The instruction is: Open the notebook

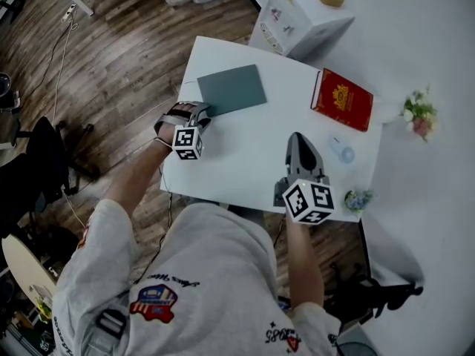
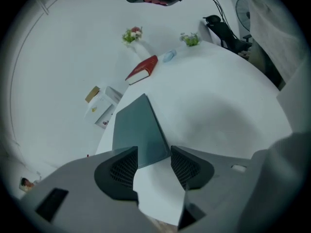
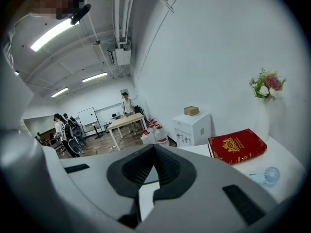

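Observation:
A closed grey-green notebook [image 1: 231,89] lies flat near the far left corner of the white table [image 1: 245,165]. My left gripper [image 1: 202,115] points down at the notebook's near left corner. In the left gripper view the notebook [image 2: 136,127] reaches between the two jaws of the left gripper [image 2: 153,160], which stand apart beside its corner without pressing on it. My right gripper [image 1: 297,141] hovers over the middle of the table, to the right of the notebook. Its jaws meet at the tips with nothing between them [image 3: 154,149].
A red book [image 1: 342,99] lies at the table's far right, with a small blue fan [image 1: 341,151] and a tiny plant [image 1: 358,199] nearer. A white box [image 1: 297,21] stands behind the table. Flowers [image 1: 419,113] are at the right. Wooden floor lies to the left.

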`<control>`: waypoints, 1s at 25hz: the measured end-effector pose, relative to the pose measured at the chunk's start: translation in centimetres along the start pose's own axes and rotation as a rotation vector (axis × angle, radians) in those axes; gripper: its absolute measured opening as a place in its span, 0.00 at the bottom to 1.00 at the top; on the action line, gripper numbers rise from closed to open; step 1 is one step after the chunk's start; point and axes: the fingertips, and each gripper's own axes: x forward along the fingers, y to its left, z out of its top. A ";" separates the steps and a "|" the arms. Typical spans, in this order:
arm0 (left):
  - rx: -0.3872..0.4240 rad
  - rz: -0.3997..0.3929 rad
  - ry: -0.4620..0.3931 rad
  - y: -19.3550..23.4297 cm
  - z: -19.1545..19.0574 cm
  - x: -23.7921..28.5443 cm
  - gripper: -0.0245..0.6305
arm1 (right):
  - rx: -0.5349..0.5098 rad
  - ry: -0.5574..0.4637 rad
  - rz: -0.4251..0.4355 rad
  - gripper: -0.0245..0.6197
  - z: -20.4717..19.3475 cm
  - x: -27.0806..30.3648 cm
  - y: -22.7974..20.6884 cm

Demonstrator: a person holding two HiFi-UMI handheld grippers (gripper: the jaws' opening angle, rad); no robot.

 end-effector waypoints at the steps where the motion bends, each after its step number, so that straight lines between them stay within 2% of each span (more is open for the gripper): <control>1: 0.010 0.005 0.010 0.0 -0.1 0.3 0.35 | 0.001 -0.001 0.000 0.04 0.0 0.0 -0.1; 8: 0.066 0.005 0.038 -0.7 -0.1 1.1 0.25 | 0.009 -0.006 -0.011 0.04 0.2 -0.6 -1.9; 11: 0.093 -0.014 0.051 -1.0 -0.1 1.2 0.16 | 0.013 -0.008 -0.021 0.04 0.3 -1.0 -2.6; 13: 0.093 -0.025 0.061 -1.4 -0.2 1.5 0.15 | 0.017 -0.007 -0.029 0.04 0.3 -1.4 -3.2; 19: 0.010 -0.089 0.038 -1.5 0.2 1.4 0.10 | 0.030 -0.012 -0.043 0.04 0.1 -2.2 -4.4; 25: -0.059 -0.063 -0.090 1.1 1.6 -1.5 0.06 | 0.024 -0.010 -0.027 0.04 0.1 -1.7 -3.8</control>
